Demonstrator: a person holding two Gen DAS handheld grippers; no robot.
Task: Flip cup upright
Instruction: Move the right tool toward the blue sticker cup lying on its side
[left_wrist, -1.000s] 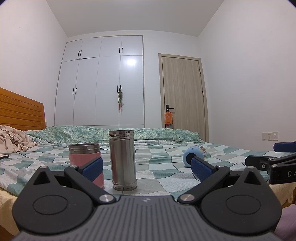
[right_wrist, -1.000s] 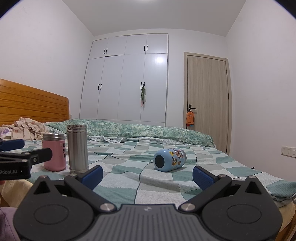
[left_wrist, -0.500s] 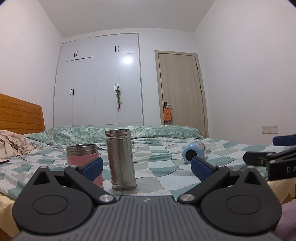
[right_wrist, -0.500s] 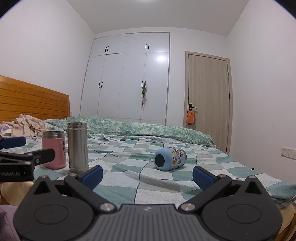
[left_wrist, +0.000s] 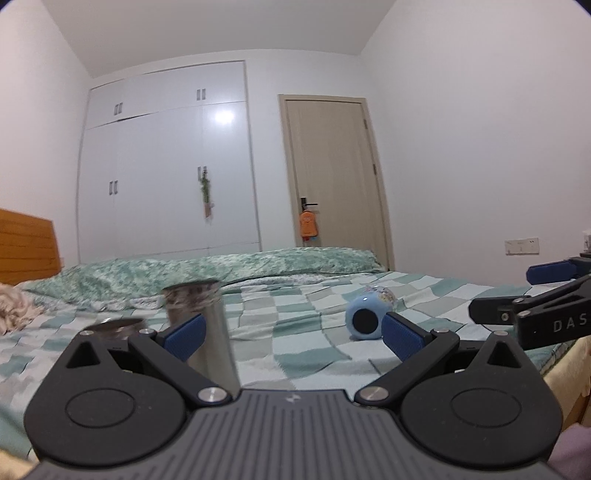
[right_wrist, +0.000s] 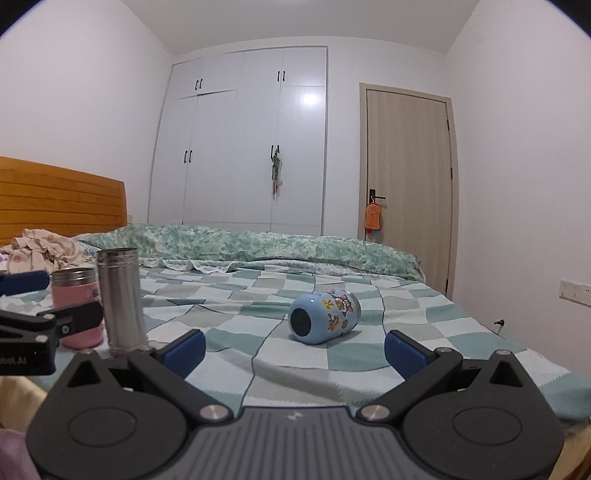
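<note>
Change since earlier frames: left wrist view now sits lower and nearer the steel flask, its picture blurred; the cups have kept their places.

Left wrist view, left gripper (left_wrist: 291, 334): jaws spread wide, holding nothing.
Left wrist view, blue cup (left_wrist: 367, 317): lying on its side on the checked bedspread (left_wrist: 295, 332), dark end toward the camera, past the right blue pad.
Left wrist view, steel flask (left_wrist: 207, 325): upright, close behind the left pad.

Right wrist view, right gripper (right_wrist: 294, 349): jaws wide apart, empty.
Right wrist view, blue cup (right_wrist: 324, 315): on its side, ahead between the fingers, apart from both.
Right wrist view, pink cup (right_wrist: 75, 306): upright just beside the steel flask (right_wrist: 121, 297), at left.
</note>
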